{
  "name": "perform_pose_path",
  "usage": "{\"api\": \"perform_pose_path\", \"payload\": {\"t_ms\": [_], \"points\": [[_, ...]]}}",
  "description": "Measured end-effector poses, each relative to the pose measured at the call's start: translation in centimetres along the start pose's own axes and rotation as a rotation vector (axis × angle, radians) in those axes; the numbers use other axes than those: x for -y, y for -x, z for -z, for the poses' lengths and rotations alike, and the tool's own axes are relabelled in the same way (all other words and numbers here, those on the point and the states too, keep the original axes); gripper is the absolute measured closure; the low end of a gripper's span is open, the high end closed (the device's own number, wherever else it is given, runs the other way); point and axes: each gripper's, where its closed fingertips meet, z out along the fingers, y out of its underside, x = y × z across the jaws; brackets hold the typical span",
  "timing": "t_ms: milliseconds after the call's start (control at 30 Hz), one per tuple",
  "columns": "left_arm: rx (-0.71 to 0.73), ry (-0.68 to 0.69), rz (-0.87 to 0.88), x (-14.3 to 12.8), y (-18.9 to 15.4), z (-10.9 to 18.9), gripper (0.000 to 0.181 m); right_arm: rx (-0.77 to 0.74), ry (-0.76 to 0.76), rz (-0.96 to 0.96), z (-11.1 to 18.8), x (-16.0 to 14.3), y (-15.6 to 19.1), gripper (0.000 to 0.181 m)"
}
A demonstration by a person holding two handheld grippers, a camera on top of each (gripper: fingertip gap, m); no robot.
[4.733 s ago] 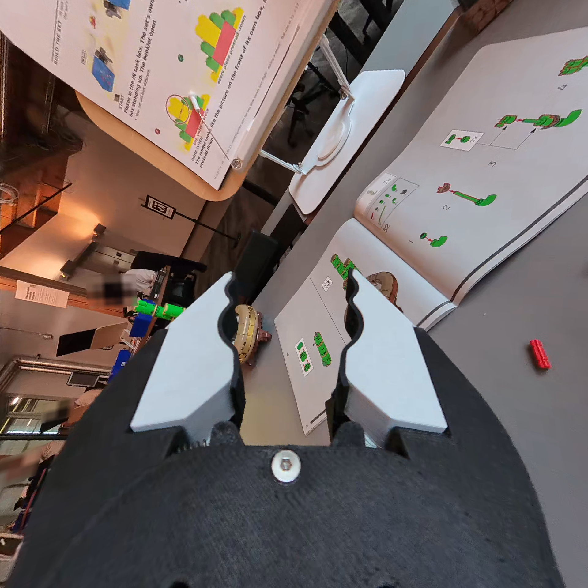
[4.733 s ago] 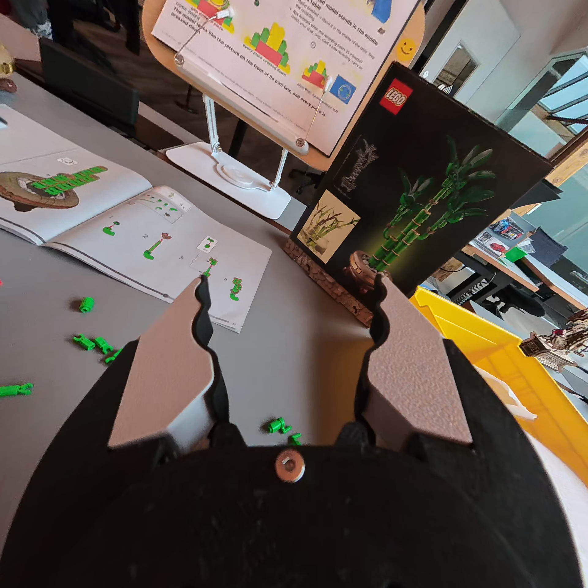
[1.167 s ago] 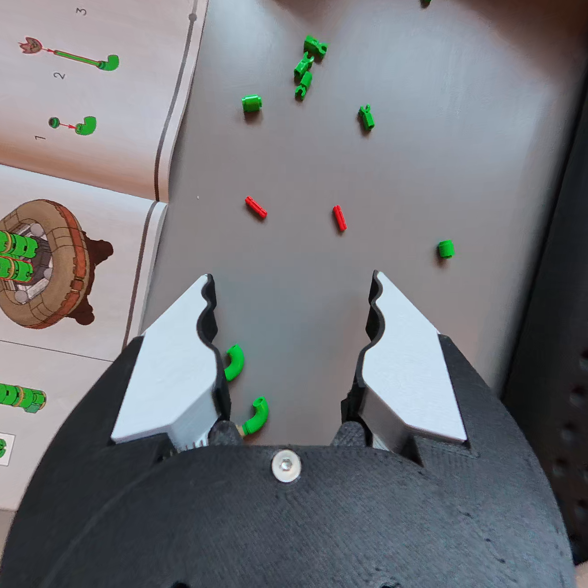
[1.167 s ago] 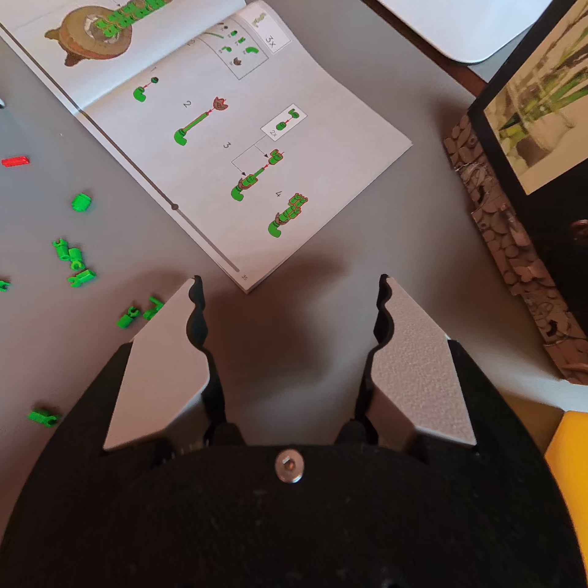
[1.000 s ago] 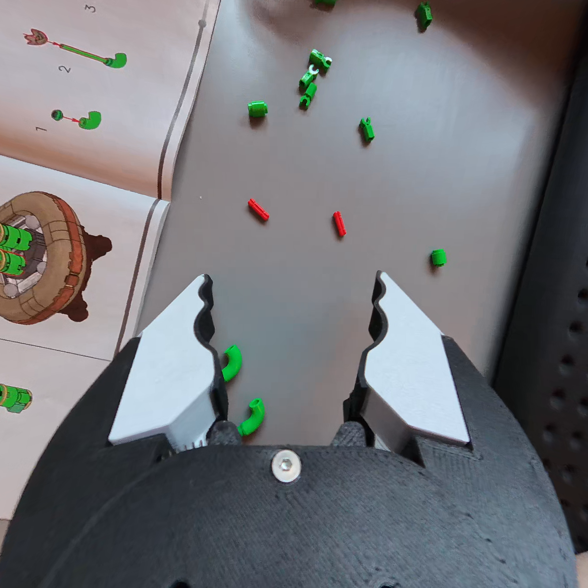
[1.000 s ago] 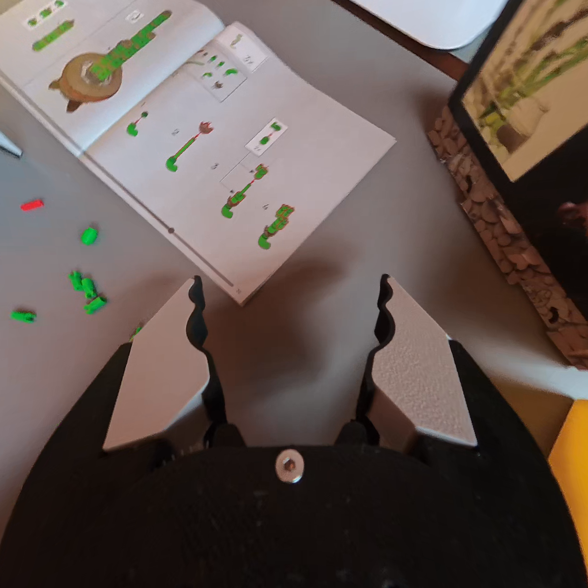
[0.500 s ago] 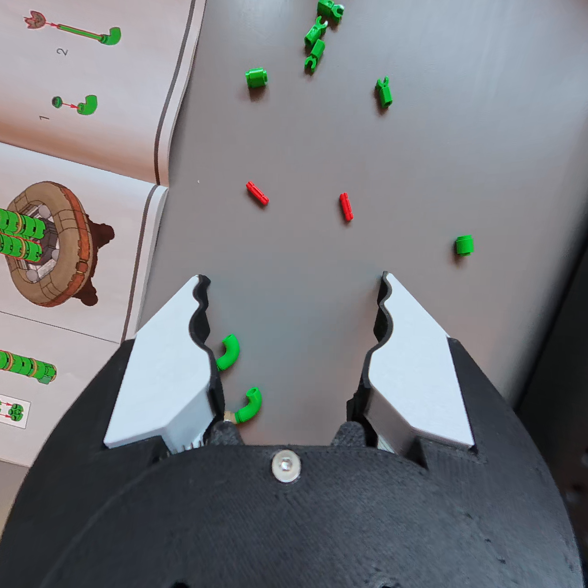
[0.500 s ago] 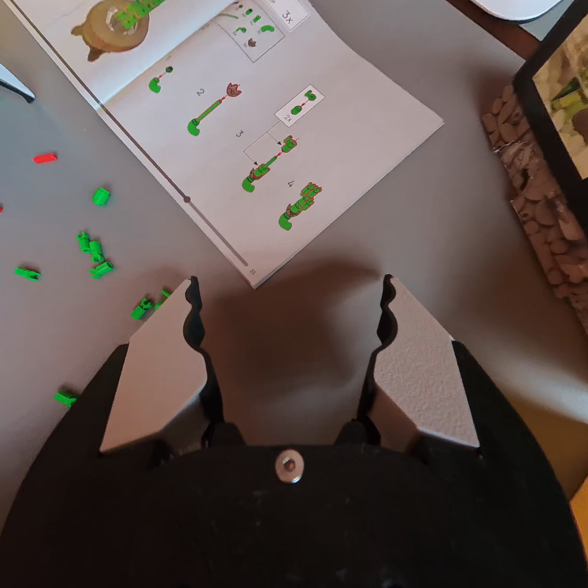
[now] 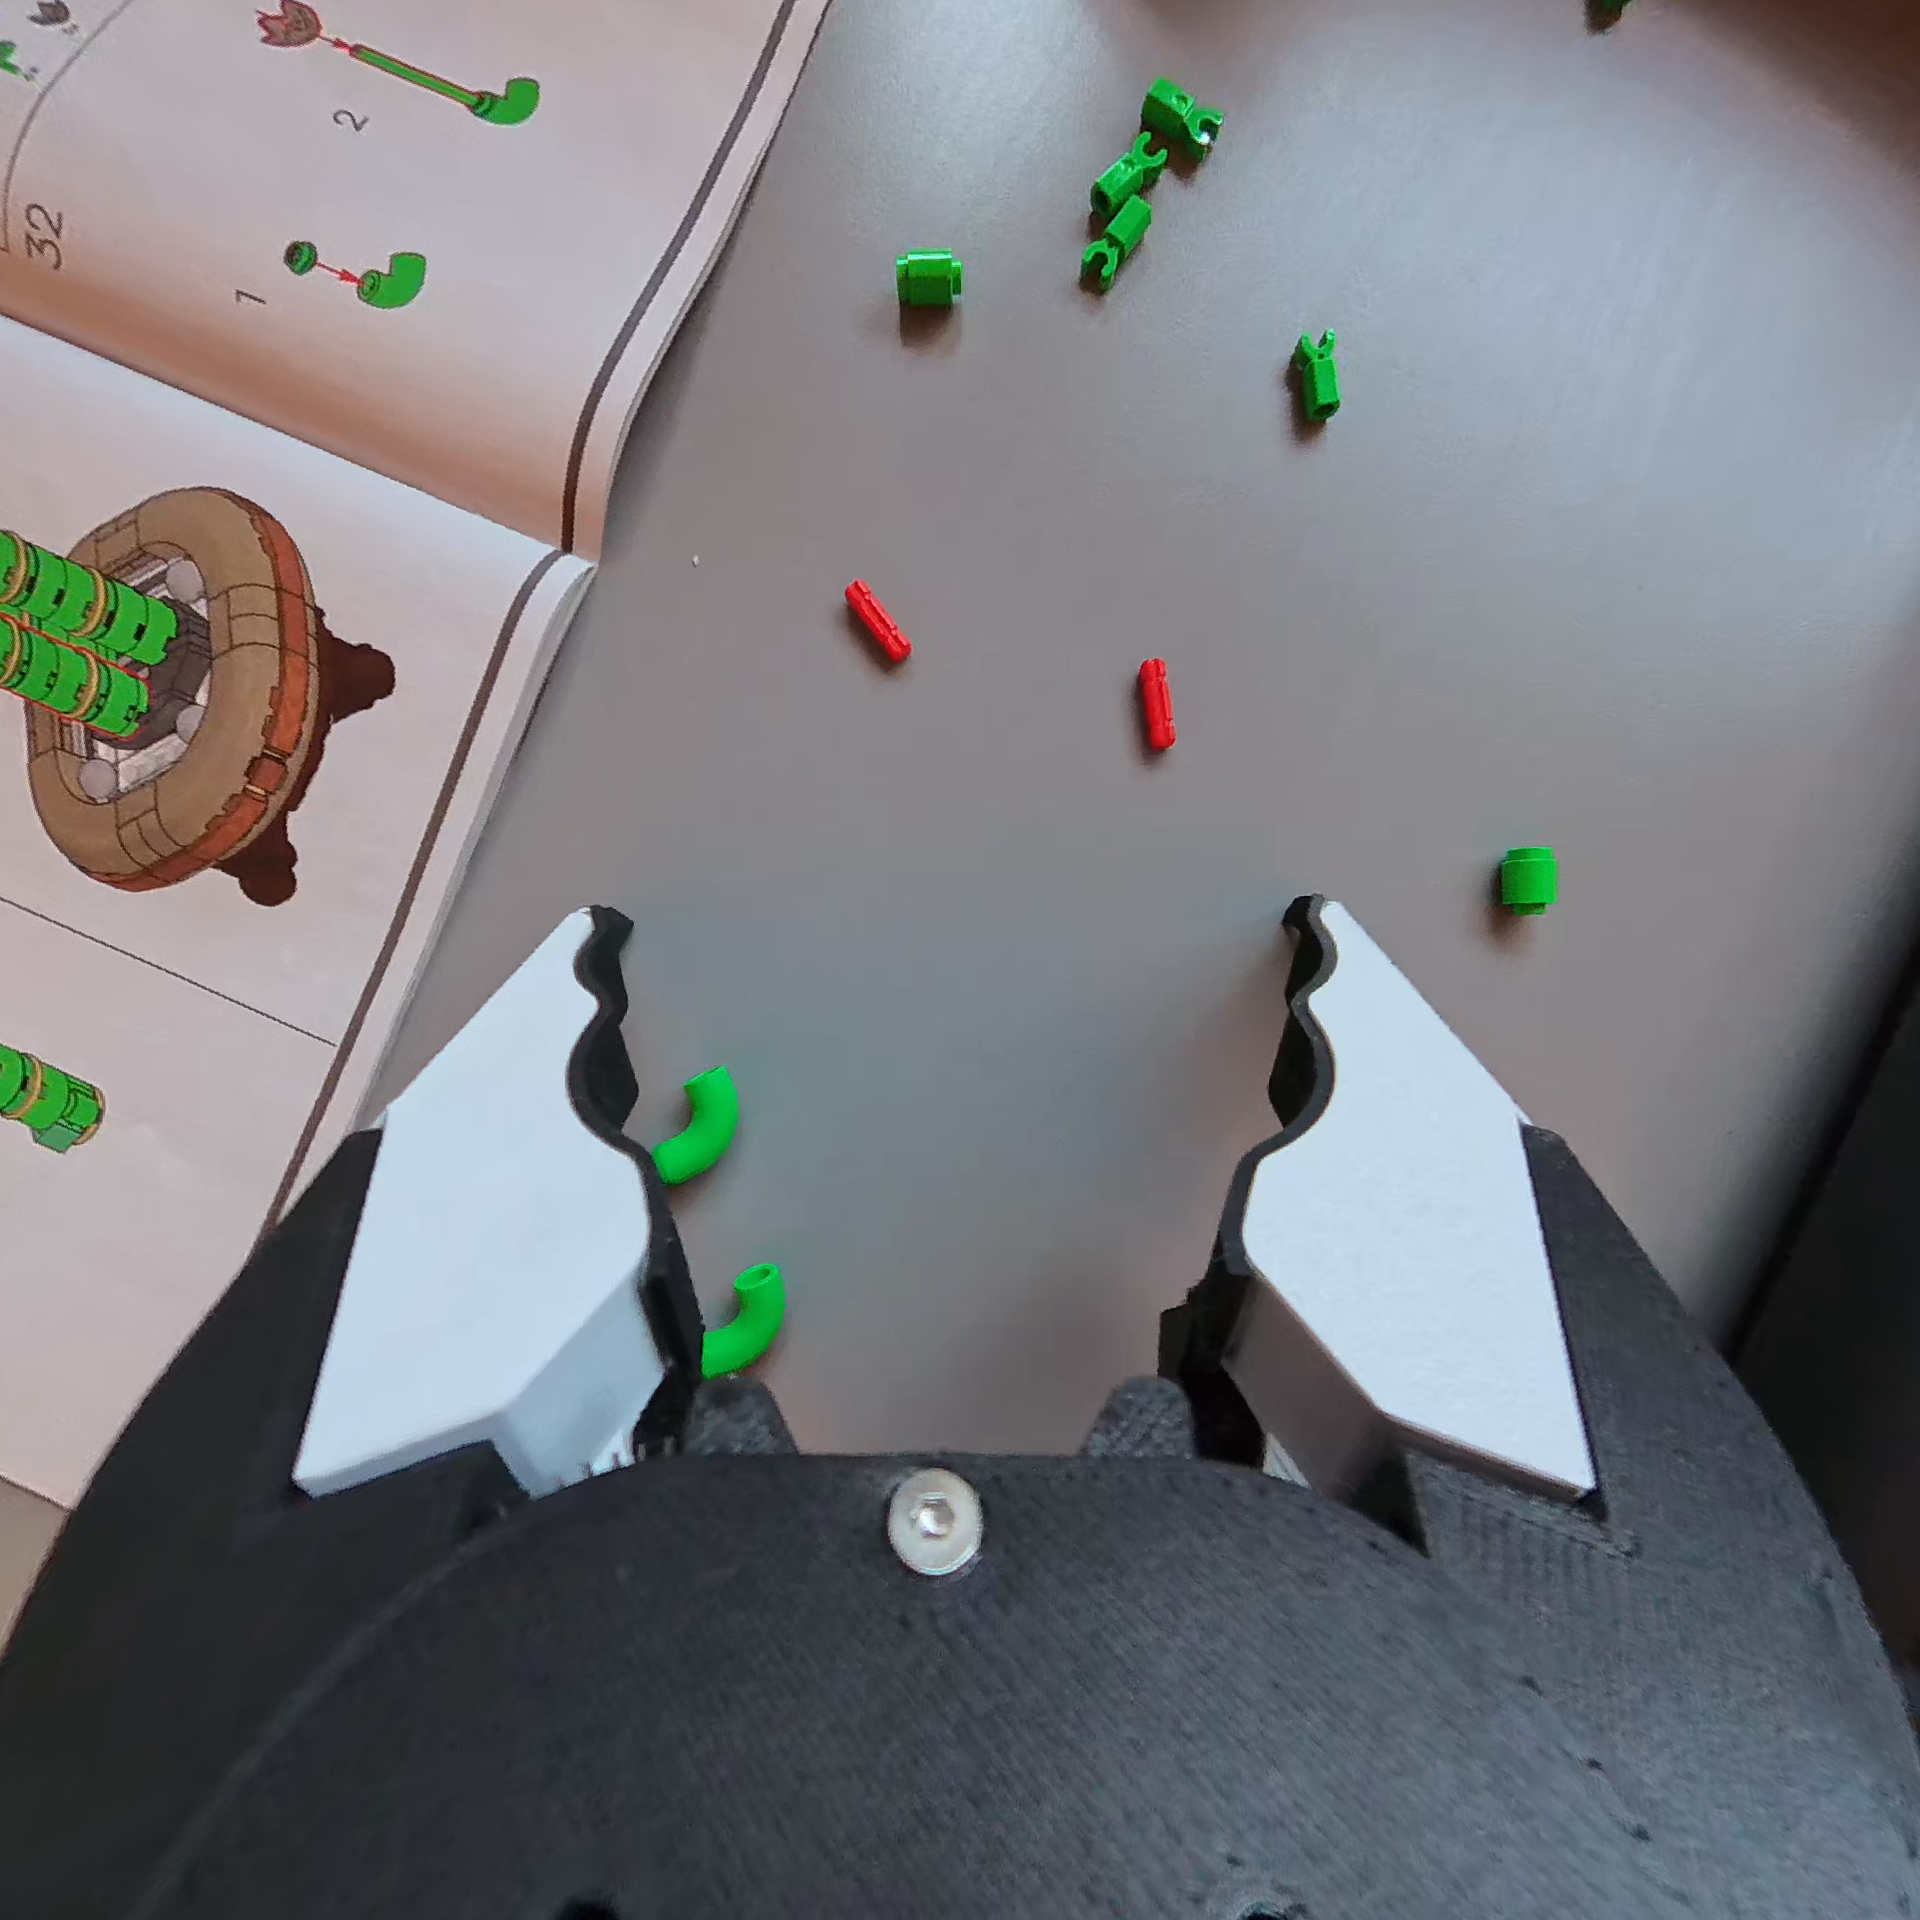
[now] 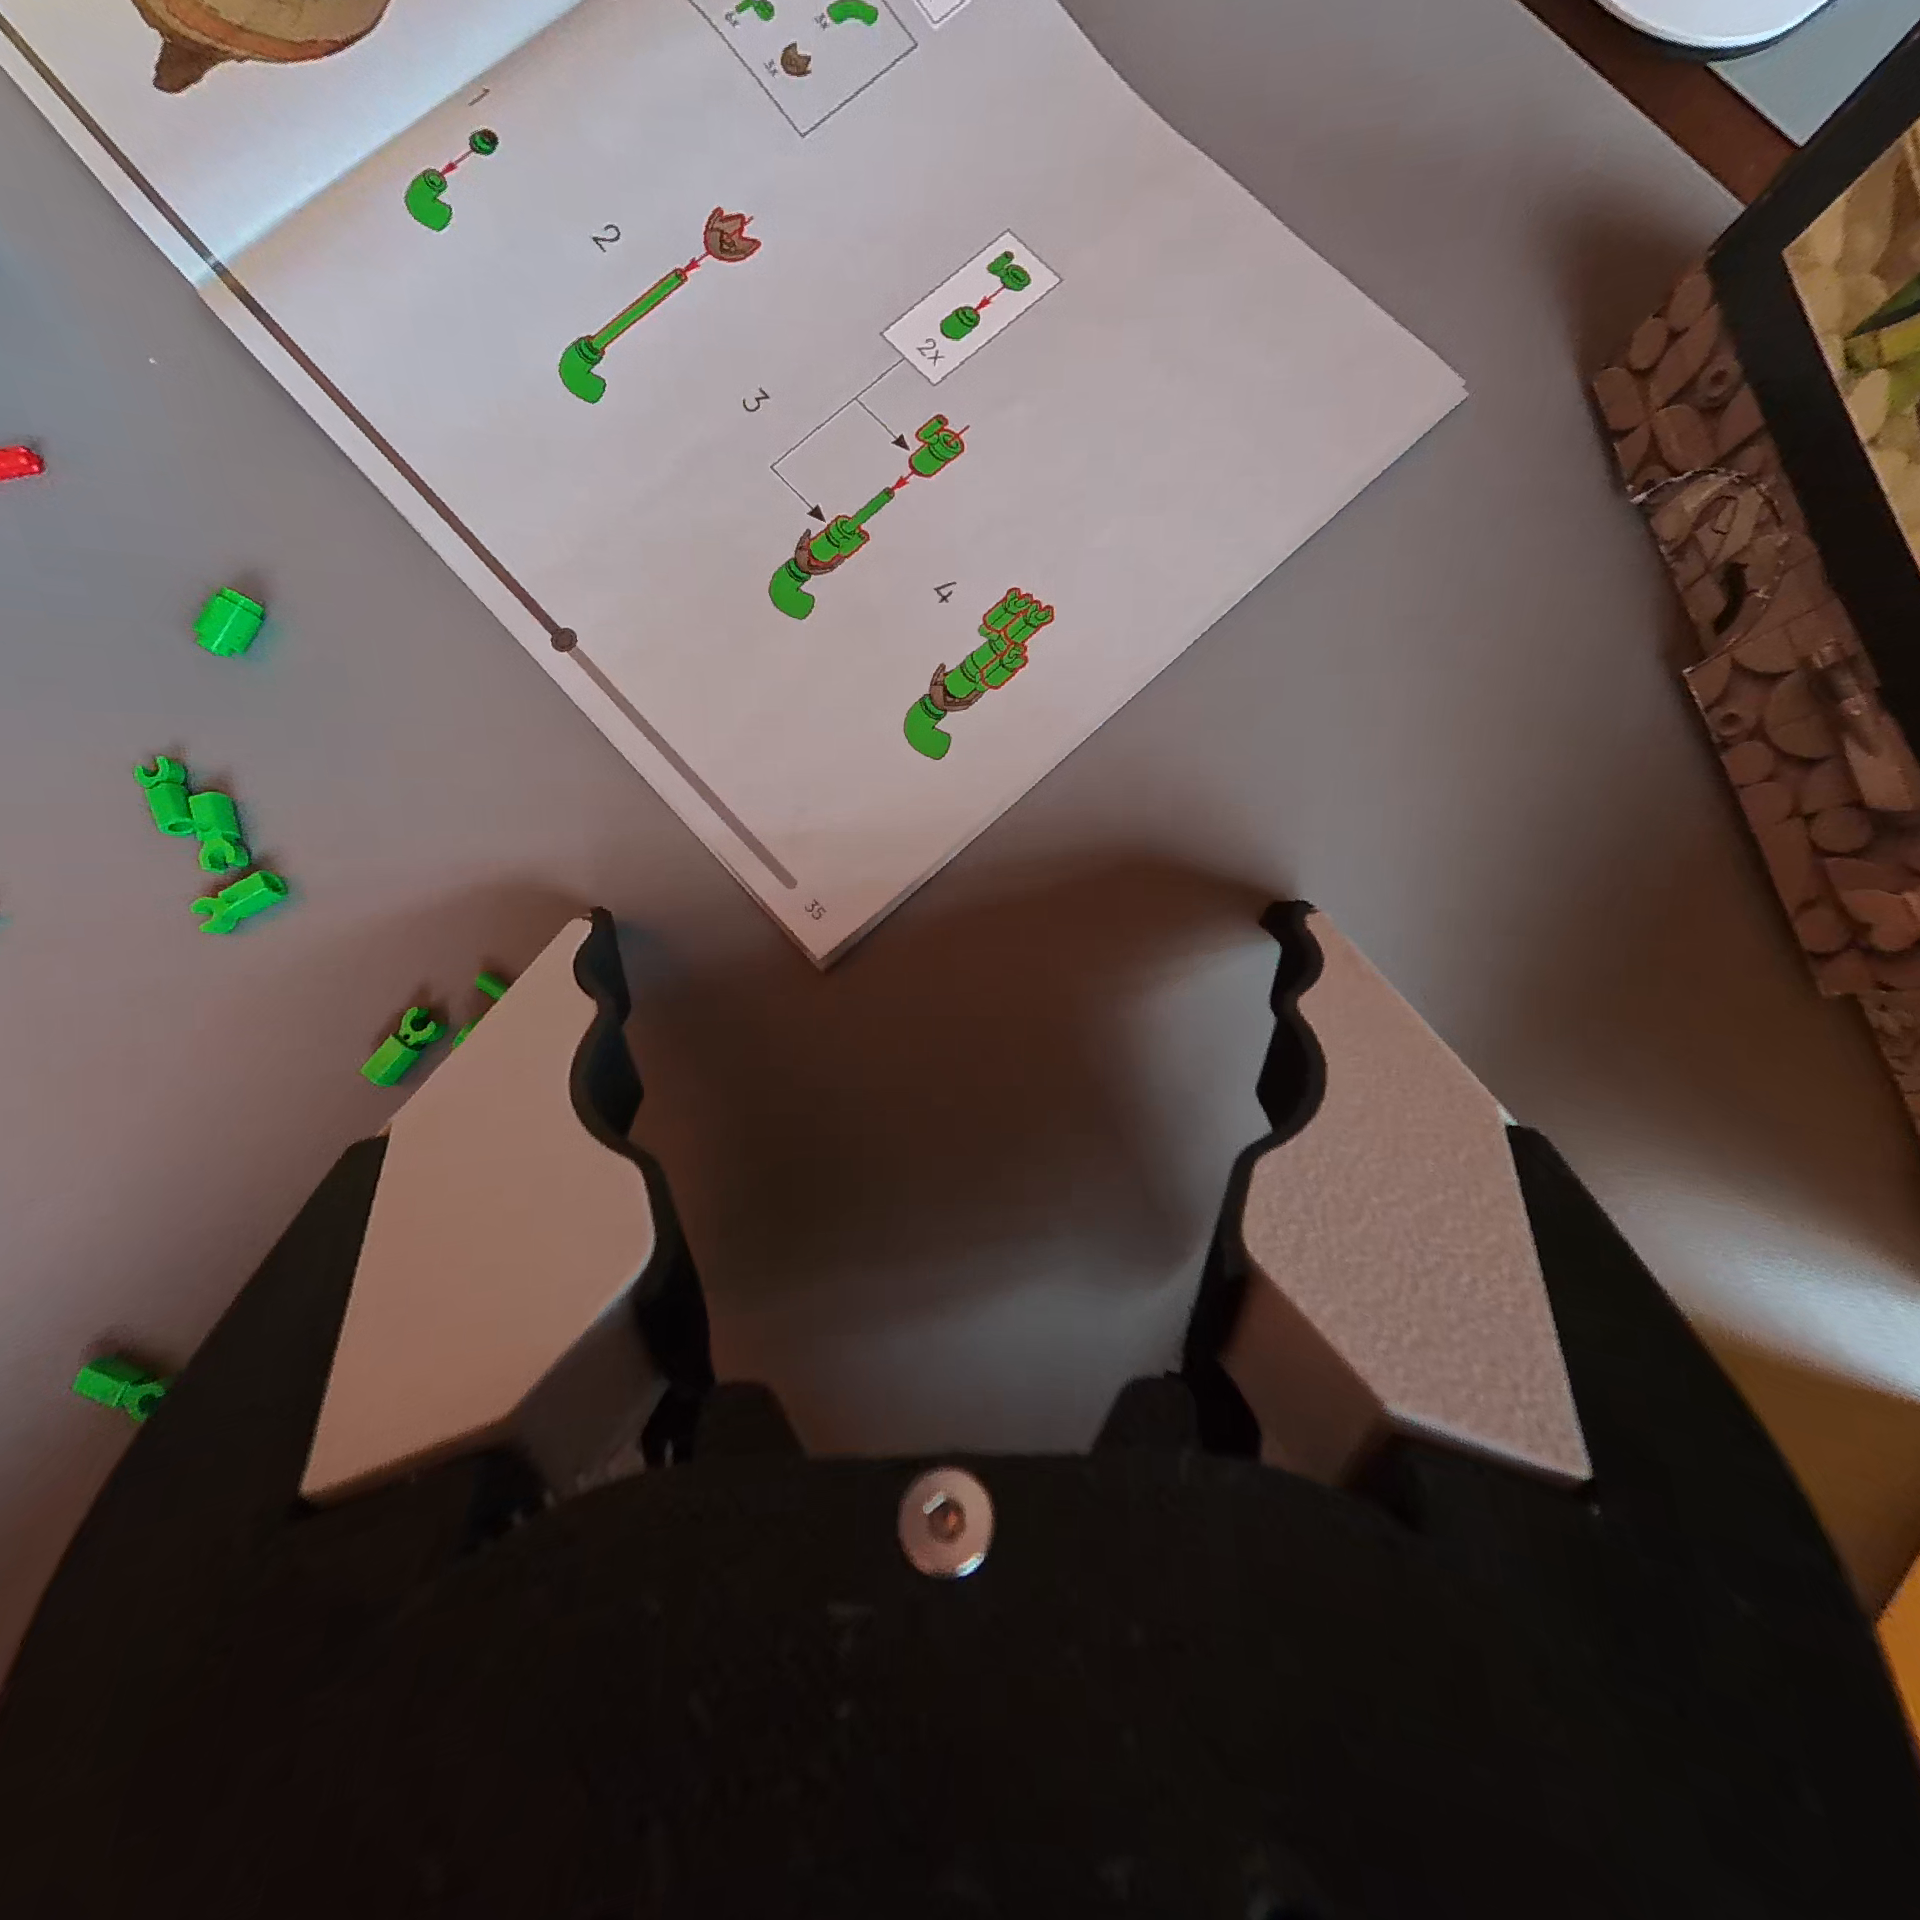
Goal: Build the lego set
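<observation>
My left gripper (image 9: 951,914) is open and empty above the grey table (image 9: 1018,914). Two green curved elbow pieces (image 9: 698,1132) (image 9: 746,1317) lie by its left finger. Two red pins (image 9: 878,620) (image 9: 1155,703) lie ahead of it, a green round piece (image 9: 1527,880) to the right, another round piece (image 9: 928,278) and several green clip pieces (image 9: 1127,197) farther off. My right gripper (image 10: 940,914) is open and empty above bare table, just short of the open instruction booklet (image 10: 1143,343). Green clip pieces (image 10: 213,831) (image 10: 400,1049) lie to its left.
The booklet also shows at the left of the left wrist view (image 9: 312,416). The set's box (image 10: 1860,343) stands at the right on a brown studded base (image 10: 1766,665). A yellow bin corner (image 10: 1901,1600) shows at the lower right. A dark table edge (image 9: 1860,1195) runs along the right. My right gripper's tips are some 10 cm from the round piece (image 9: 928,278).
Both grippers have come down from looking across the room to looking at the table. In the last second the left one shifted slightly over the pieces; the right one drew closer to the booklet's corner.
</observation>
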Motion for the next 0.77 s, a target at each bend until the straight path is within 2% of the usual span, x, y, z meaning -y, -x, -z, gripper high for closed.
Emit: {"api": "perform_pose_path", "payload": {"t_ms": [267, 467, 567, 767], "points": [[0.013, -0.027, 0.018, 0.3, -0.1, -0.2, 0.051, -0.005, -0.002, -0.009, -0.1, 0.1, 0.0, 0.059], [0.017, -0.107, 0.021, 0.8, -0.1, -0.6, 0.042, -0.008, -0.051, -0.009, -0.1, 0.2, 0.0, 0.058], [0.023, -0.189, 0.027, 1.1, -0.2, -0.8, 0.038, -0.001, -0.112, -0.003, -0.1, 0.4, 0.0, 0.057], [0.028, -0.207, 0.031, 1.1, -0.1, -0.7, 0.040, -0.008, -0.114, -0.006, -0.1, 0.4, 0.0, 0.058]]}}
